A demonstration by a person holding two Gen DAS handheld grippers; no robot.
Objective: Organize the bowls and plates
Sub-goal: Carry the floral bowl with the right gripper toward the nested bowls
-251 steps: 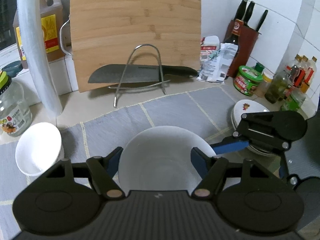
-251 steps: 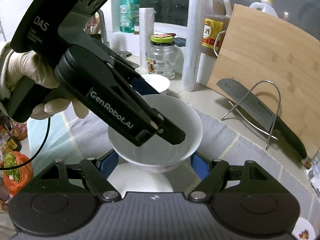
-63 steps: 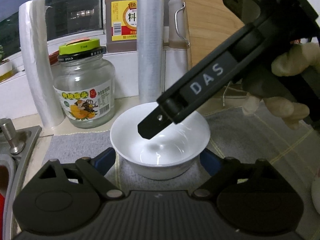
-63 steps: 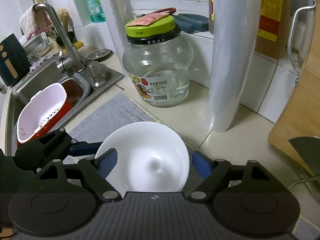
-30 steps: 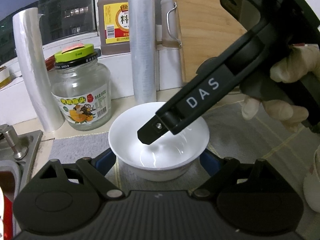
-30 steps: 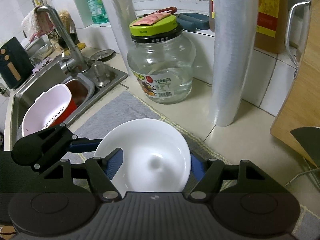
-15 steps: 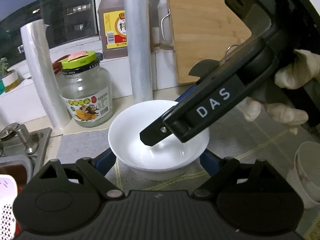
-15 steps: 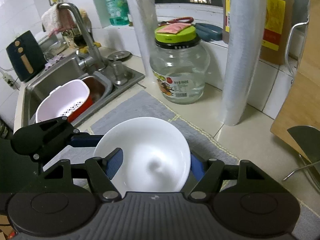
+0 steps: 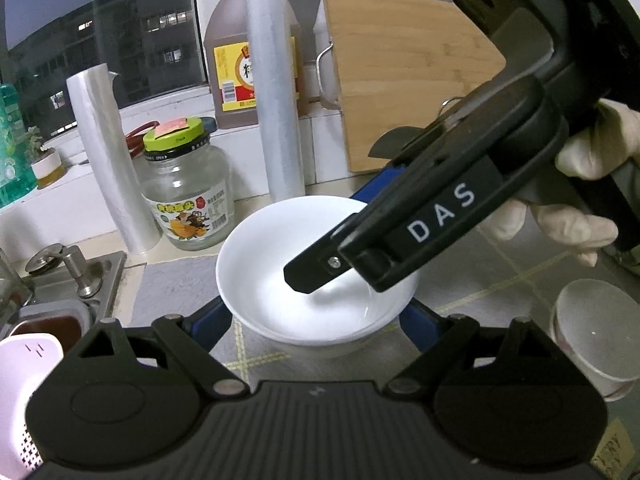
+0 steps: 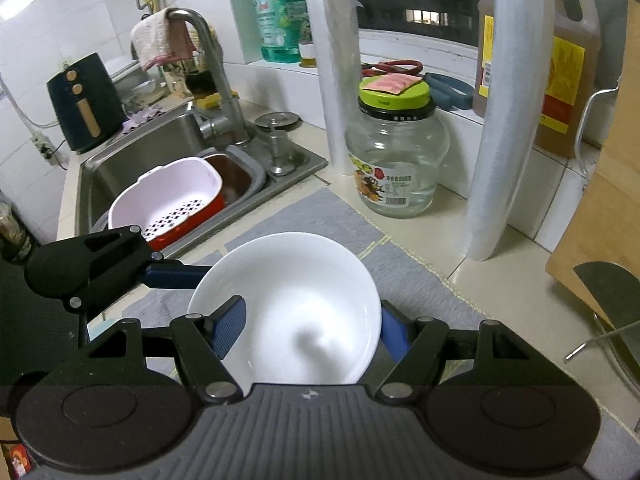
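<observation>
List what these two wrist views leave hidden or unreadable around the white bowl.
- White bowl: near rim cut off by the right tool body, right wrist view.
- Bowl's underside: hidden in both views, so lifted or resting is unclear.
- Second bowl: cropped at the left wrist view's right edge.
- Jar label: too small to read.

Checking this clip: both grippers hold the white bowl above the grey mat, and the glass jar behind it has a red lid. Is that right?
Not quite: the glass jar's lid is green, as the right wrist view shows. The rest holds: left gripper and right gripper hold the white bowl above the grey mat.
</observation>
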